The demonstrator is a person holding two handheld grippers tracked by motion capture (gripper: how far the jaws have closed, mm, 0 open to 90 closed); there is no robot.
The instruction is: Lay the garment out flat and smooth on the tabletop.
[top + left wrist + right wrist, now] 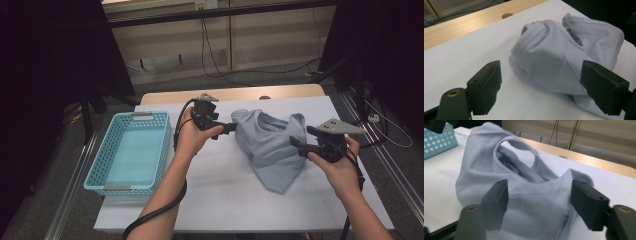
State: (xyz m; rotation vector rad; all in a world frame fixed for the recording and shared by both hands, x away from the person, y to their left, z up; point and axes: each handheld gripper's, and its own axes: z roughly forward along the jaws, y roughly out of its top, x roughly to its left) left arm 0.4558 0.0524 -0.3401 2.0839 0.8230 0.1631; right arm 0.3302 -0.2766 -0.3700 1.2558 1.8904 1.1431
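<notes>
A crumpled pale blue-grey garment (272,145) lies on the white table top (220,185), right of centre. My left gripper (234,128) sits at the garment's left edge, jaws open; in the left gripper view the garment (564,52) lies just beyond my left gripper (544,85), and nothing is pinched. My right gripper (296,143) stands at the garment's right side with open jaws. In the right gripper view the cloth (524,185) with its neck opening rises between and beyond the jaws of my right gripper (539,202), and the pads do not press on it.
A light blue plastic basket (100,165) with nothing in it stands at the table's left end. A wooden strip (235,93) runs along the far edge. Cables lie on the floor behind. Dark stands flank both sides.
</notes>
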